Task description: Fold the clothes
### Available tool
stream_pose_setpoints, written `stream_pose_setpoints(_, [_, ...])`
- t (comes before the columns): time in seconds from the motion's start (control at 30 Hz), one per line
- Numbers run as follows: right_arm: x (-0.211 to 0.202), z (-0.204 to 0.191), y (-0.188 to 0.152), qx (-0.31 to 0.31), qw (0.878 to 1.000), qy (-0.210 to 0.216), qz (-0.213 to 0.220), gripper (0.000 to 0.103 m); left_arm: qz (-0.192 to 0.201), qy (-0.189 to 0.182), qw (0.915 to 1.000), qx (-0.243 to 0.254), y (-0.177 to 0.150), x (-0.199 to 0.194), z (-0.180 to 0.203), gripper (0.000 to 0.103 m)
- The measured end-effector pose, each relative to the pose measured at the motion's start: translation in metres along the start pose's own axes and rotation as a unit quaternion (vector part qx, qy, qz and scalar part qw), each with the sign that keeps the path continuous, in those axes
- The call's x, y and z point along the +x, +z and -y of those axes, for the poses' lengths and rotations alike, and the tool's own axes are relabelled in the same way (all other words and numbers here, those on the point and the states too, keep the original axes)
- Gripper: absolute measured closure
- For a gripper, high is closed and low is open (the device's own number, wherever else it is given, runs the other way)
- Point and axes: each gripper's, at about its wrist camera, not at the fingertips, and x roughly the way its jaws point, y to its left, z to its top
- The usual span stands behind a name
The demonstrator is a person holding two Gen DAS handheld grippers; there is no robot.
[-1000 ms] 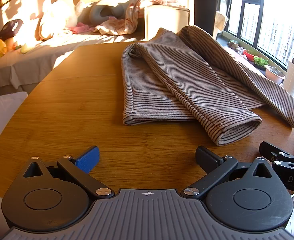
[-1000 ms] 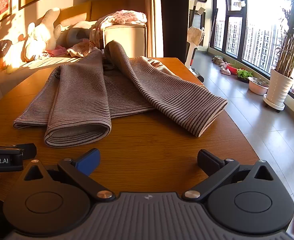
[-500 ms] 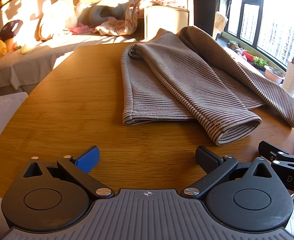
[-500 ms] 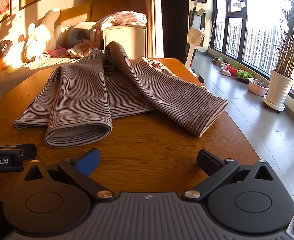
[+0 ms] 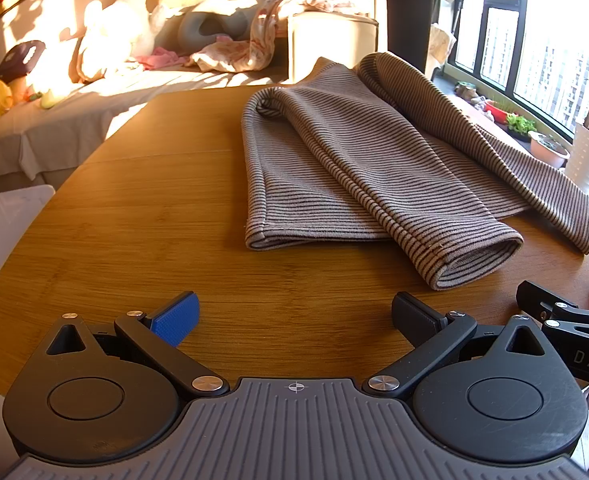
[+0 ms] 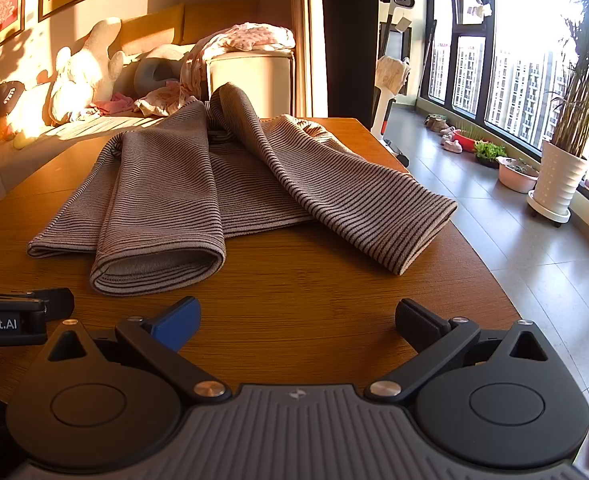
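Striped garment (image 5: pixel 378 172) laid half-folded on table (image 5: pixel 142 220). Left gripper (image 5: pixel 294 316) and right gripper (image 6: pixel 298 320) held short of it, jaws apart, nothing gripped.

Left gripper (image 5: pixel 294 314): jaws wide apart, nothing btwn, low over desk (image 5: pixel 134 216).
Striped garment (image 5: pixel 374 168): partly folded on desk, ahead & right, apart from gripper.
Right gripper (image 5: pixel 566 312): partly seen at right edge.
Sofa (image 5: pixel 94 96): behind desk.

Wooden table (image 5: pixel 134 216); sofa (image 5: pixel 74 120) bearing 1 white plush toy (image 6: pixel 86 76); white planter (image 6: pixel 560 178) beside the windows (image 6: pixel 530 60).
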Motion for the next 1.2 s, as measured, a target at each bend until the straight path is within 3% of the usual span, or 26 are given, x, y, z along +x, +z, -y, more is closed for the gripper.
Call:
stream_pose_setpoints(0.9, [0.000,0.003,0.002,-0.005,1.000,0.012,-0.007,0.000,-0.004,-0.007,1.0000,0.004,0.001,0.000,-0.001,0.000])
stream_pose_setpoints(0.97, [0.000,0.006,0.004,-0.008,1.000,0.022,-0.014,0.000,-0.011,-0.021,0.9995,0.020,0.004,0.001,-0.003,0.000])
stream_pose_setpoints(1.07, [-0.001,0.010,0.008,-0.013,0.999,0.036,-0.028,0.000,-0.036,-0.072,0.9955,0.051,0.018,0.003,-0.008,0.000])
stream_pose_setpoints(1.2, [0.000,0.012,0.013,-0.032,0.997,0.052,-0.050,0.000,0.018,-0.134,0.9896,0.049,0.054,-0.007,-0.016,0.000])
